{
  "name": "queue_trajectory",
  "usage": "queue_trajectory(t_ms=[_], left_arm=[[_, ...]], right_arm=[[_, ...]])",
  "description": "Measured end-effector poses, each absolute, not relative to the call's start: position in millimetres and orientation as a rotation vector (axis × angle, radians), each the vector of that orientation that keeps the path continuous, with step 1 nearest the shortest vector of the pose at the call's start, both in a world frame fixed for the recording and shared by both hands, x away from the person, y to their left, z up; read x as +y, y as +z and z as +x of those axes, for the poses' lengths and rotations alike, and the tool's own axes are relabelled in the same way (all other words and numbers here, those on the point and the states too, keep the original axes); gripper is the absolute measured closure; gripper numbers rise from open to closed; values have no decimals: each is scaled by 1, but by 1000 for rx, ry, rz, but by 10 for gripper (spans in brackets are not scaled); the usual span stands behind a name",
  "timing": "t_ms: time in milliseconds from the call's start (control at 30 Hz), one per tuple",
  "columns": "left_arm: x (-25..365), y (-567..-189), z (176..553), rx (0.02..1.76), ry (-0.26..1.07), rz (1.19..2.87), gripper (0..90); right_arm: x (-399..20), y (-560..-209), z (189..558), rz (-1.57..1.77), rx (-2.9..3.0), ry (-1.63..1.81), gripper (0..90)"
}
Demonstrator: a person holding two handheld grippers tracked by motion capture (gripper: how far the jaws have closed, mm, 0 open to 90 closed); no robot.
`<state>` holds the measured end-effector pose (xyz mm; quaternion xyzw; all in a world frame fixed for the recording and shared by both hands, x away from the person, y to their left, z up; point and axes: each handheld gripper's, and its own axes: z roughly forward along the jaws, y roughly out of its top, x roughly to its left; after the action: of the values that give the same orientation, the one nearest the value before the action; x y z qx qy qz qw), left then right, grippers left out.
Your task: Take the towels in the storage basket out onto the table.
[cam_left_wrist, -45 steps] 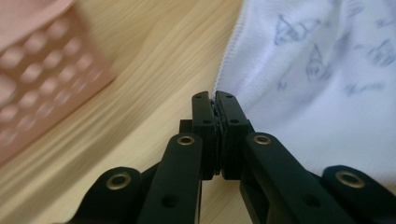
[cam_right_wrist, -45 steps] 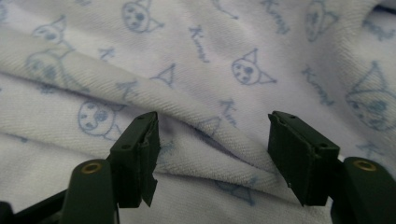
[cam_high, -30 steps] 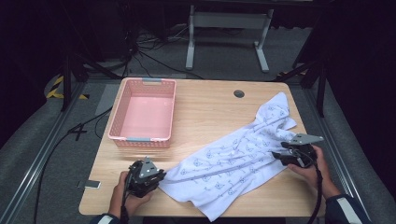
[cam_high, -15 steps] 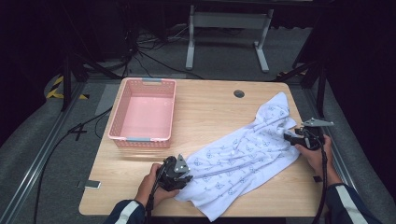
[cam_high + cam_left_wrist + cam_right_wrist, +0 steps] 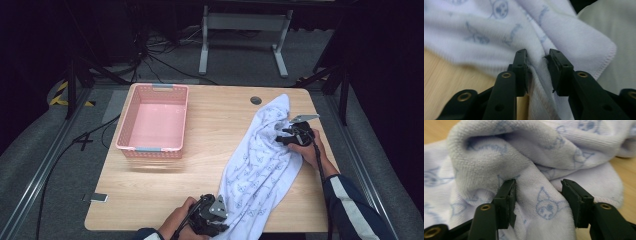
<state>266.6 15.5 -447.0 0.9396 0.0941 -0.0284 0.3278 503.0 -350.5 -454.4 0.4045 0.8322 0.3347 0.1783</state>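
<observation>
A white towel (image 5: 260, 165) with blue cartoon prints lies on the wooden table (image 5: 215, 130), running from the far right down to the front edge. My left gripper (image 5: 224, 225) is at the front edge, shut on the towel's near hem. In the left gripper view a fold of towel (image 5: 486, 30) is pinched between the jaws of my left gripper (image 5: 537, 56), which have just opened slightly. My right gripper (image 5: 281, 137) rests on the towel's upper part. Its jaws have just been closing, and in the right gripper view my right gripper (image 5: 537, 186) squeezes a thick fold of towel (image 5: 499, 152).
An empty pink basket (image 5: 125, 135) stands at the back left of the table. A small dark cable hole (image 5: 256, 100) sits near the far edge. A small flat object (image 5: 95, 198) lies at the front left corner. A metal stand (image 5: 245, 30) is behind the table.
My left gripper has carried the towel's near end rightward along the front edge, so the towel now lies steeper. My right gripper has shifted left, from the towel's right edge onto its upper part.
</observation>
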Motion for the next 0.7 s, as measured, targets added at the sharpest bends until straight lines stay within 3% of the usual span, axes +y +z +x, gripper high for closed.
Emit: queue_trajectory(t_ms=[133, 233, 300, 467, 633, 667, 700], left_arm=[[9, -432, 284, 265, 28, 2392, 588], [-5, -422, 318, 294, 153, 2352, 566], [-12, -422, 340, 332, 217, 2351, 556], [-24, -428, 395, 447, 254, 2337, 552], [-36, -445, 434, 564, 272, 2357, 563], [-39, -449, 438, 581, 282, 2366, 576], [-41, -457, 443, 610, 253, 2380, 606]], right_arm=[[-327, -454, 497, 1042, 2424, 957, 508], [-313, -449, 488, 993, 2446, 878, 422], [-315, -440, 481, 975, 2437, 853, 417], [-349, -421, 467, 1084, 2340, 936, 429], [-376, -429, 451, 1155, 2365, 932, 438], [-375, -433, 448, 1151, 2377, 897, 451], [-375, -437, 442, 1135, 2359, 849, 525]])
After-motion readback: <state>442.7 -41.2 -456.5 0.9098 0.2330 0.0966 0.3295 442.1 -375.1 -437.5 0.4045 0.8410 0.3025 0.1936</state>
